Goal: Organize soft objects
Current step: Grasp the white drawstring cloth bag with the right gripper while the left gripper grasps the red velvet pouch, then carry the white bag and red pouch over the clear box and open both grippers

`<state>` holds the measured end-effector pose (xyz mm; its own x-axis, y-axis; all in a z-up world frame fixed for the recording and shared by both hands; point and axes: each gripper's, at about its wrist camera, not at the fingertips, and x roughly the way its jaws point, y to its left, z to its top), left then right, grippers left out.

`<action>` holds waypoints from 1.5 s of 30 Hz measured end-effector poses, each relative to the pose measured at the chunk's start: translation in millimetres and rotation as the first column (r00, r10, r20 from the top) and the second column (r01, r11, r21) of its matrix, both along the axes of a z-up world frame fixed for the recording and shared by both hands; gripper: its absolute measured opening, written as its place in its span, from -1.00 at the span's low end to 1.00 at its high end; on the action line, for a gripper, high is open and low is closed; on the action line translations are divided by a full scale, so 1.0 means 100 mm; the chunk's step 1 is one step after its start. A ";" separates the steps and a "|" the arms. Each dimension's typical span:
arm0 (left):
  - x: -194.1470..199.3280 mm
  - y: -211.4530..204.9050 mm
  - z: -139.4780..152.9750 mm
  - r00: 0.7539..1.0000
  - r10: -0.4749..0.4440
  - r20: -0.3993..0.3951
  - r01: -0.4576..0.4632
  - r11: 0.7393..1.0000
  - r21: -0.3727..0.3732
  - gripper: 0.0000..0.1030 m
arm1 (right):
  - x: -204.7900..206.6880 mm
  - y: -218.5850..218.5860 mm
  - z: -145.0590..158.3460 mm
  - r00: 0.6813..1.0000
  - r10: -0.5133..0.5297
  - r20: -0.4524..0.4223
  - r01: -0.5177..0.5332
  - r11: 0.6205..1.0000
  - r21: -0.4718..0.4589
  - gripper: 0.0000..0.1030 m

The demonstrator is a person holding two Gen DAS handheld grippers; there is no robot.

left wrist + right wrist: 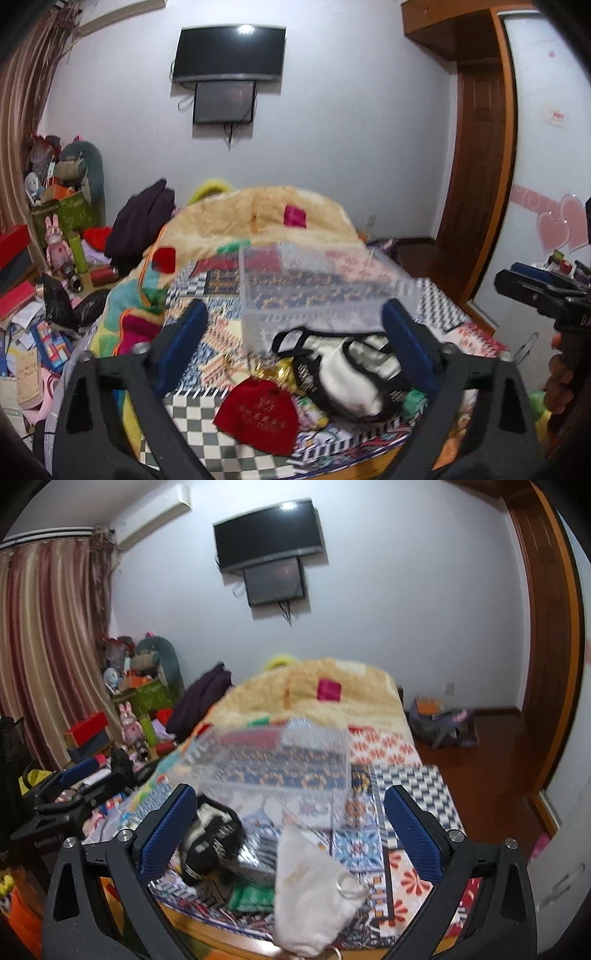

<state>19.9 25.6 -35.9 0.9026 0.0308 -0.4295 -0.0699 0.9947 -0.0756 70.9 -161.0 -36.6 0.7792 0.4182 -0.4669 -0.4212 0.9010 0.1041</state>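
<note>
A clear plastic box (314,284) stands on the patterned bed; it also shows in the right wrist view (273,760). In front of it lie a black-and-white silky pouch (347,373), a red drawstring pouch (258,413) and a gold item (277,371). My left gripper (295,332) is open and empty above these. In the right wrist view a white drawstring pouch (314,890) lies at the bed's near edge, with the black-and-white pouch (210,842) and a green item (255,897) to its left. My right gripper (290,819) is open and empty above them.
A beige blanket (280,214) is heaped at the bed's far end. Cluttered boxes, toys and bottles (62,229) fill the floor on the left. A TV (229,51) hangs on the far wall. A wooden door frame (480,166) stands at right.
</note>
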 end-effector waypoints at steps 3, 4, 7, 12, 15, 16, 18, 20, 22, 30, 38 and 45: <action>0.07 0.12 -0.19 0.998 0.015 -0.067 -0.016 1.000 -0.020 0.67 | 0.06 -0.04 -0.15 0.998 -0.006 -0.068 0.005 1.000 -0.017 0.78; 0.08 0.15 -0.25 0.996 0.021 -0.087 -0.023 0.999 -0.022 0.66 | 0.08 -0.06 -0.21 0.996 -0.010 -0.088 0.008 1.000 -0.023 0.77; 0.14 0.25 -0.48 0.987 0.041 -0.156 -0.045 0.999 -0.026 0.58 | 0.09 -0.11 -0.35 0.988 -0.012 -0.154 0.006 0.999 -0.037 0.70; 0.21 0.37 -0.78 0.969 0.058 -0.242 -0.067 0.997 -0.028 0.49 | 0.09 -0.12 -0.58 0.971 -0.006 -0.239 -0.011 0.998 -0.067 0.63; 0.26 0.43 -0.90 0.959 0.061 -0.275 -0.075 0.996 -0.038 0.37 | 0.10 -0.12 -0.72 0.960 -0.007 -0.280 -0.019 0.996 -0.088 0.41; 0.26 0.45 -0.92 0.959 0.063 -0.278 -0.078 0.996 -0.043 0.36 | 0.11 -0.13 -0.75 0.956 -0.006 -0.295 -0.021 0.996 -0.090 0.35; 0.24 0.47 -0.94 0.958 0.063 -0.279 -0.081 0.995 -0.055 0.30 | 0.14 -0.16 -0.81 0.946 -0.010 -0.324 -0.018 0.996 -0.084 0.16; 0.24 0.49 -0.96 0.959 0.053 -0.279 -0.074 0.995 -0.064 0.21 | 0.16 -0.20 -0.84 0.939 -0.010 -0.345 -0.013 0.998 -0.065 0.01; 0.24 0.47 -0.97 0.959 0.040 -0.279 -0.061 0.996 -0.068 0.05 | 0.18 -0.22 -0.85 0.933 -0.003 -0.360 -0.018 0.998 -0.054 -0.17; 0.26 0.41 -0.96 0.961 -0.028 -0.277 0.001 0.995 -0.095 -0.65 | 0.13 -0.19 -0.81 0.934 0.042 -0.355 -0.050 0.999 -0.013 -0.79; 0.18 0.43 -0.76 0.973 -0.047 -0.226 0.018 0.991 -0.129 -0.79 | 0.08 -0.18 -0.54 0.958 0.064 -0.280 -0.058 0.998 0.030 -0.83; 0.10 0.47 -0.44 0.989 -0.047 -0.137 0.025 0.988 -0.153 -0.80 | 0.13 -0.16 -0.24 0.980 0.063 -0.189 -0.051 0.997 0.063 -0.83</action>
<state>29.5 72.2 -80.3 0.8327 -0.0754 -0.5485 -0.0548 0.9746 -0.2171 84.0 -177.4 -60.5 0.6520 0.4897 -0.5788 -0.4390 0.8663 0.2384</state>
